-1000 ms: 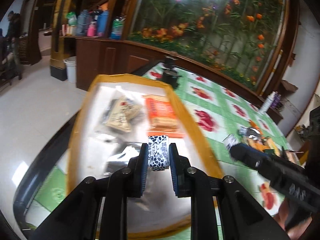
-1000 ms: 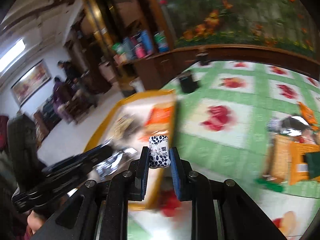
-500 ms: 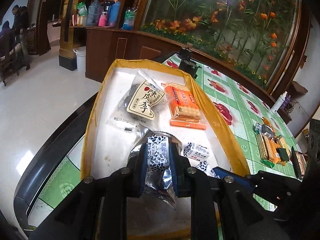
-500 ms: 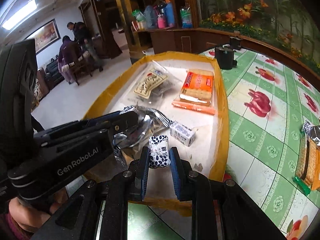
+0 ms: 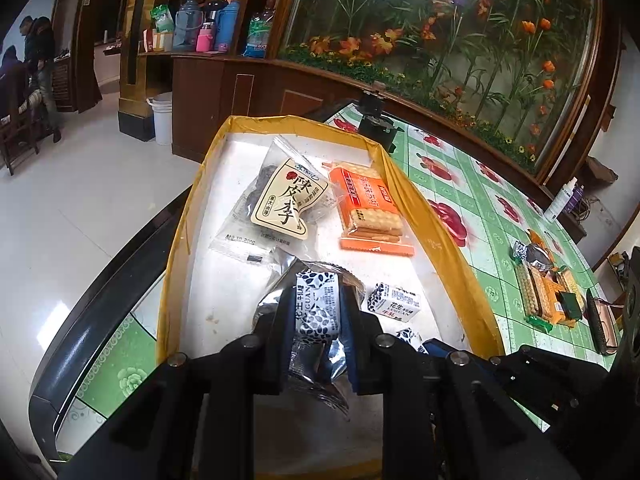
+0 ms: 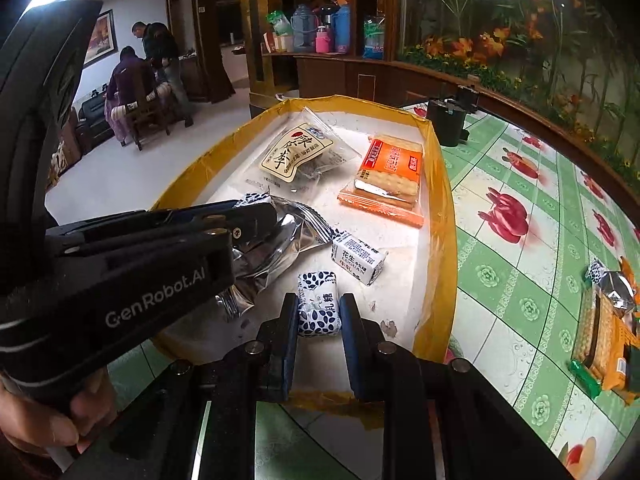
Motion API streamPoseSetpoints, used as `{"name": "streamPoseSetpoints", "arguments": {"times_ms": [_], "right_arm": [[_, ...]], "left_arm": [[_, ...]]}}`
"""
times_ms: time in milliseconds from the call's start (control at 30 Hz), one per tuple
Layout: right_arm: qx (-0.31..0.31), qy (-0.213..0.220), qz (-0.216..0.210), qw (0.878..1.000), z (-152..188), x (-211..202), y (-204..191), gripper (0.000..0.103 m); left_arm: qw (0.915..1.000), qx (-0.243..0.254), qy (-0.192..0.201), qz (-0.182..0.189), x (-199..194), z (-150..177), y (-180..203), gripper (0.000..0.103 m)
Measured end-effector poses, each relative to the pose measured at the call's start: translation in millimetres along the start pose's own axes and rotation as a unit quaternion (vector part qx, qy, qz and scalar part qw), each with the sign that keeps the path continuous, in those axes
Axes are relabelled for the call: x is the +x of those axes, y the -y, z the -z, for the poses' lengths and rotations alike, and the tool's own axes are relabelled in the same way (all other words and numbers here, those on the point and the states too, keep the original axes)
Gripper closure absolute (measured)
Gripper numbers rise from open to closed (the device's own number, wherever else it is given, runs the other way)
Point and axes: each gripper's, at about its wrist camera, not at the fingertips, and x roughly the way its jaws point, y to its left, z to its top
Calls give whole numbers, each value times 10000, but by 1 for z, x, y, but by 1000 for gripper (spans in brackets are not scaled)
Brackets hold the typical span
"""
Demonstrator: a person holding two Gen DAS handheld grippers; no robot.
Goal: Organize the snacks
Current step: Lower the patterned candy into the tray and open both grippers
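Your right gripper (image 6: pixel 319 314) has come down over the yellow-rimmed tray (image 6: pixel 443 216) since a second ago and still pinches a blue-patterned candy (image 6: pixel 318 309) just above the tray floor. Your left gripper (image 5: pixel 318 312) has barely moved: it pinches another patterned candy (image 5: pixel 318 307) above the silver packet (image 5: pixel 288 276). A third candy (image 6: pixel 358 255) now lies in the tray.

Bare tray floor (image 6: pixel 404 264) beside loose candy (image 6: pixel 358 258)
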Motion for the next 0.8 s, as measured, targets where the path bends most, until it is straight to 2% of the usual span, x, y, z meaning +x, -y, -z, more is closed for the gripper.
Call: {"name": "streamPoseSetpoints", "arguments": {"times_ms": [133,300,367,533,800], "right_arm": [[-27,15,20,10000,2,-1,-2,79],[-76,27,69,9999,3,-3,-4,78],[-93,28,81,9999,3,-3,-4,77],[-177,58,134,9997,3,-4,-7,65],[-376,196,510,9978,4,-8,-11,50]], "left_arm": [[10000,16,2,16,0,0,1,78],[9999,92,27,-46,1,3,4,62],[9999,97,28,-62,1,4,4,61],[9999,96,27,-66,1,4,4,60],[9999,104,29,-83,0,4,3,55]]}}
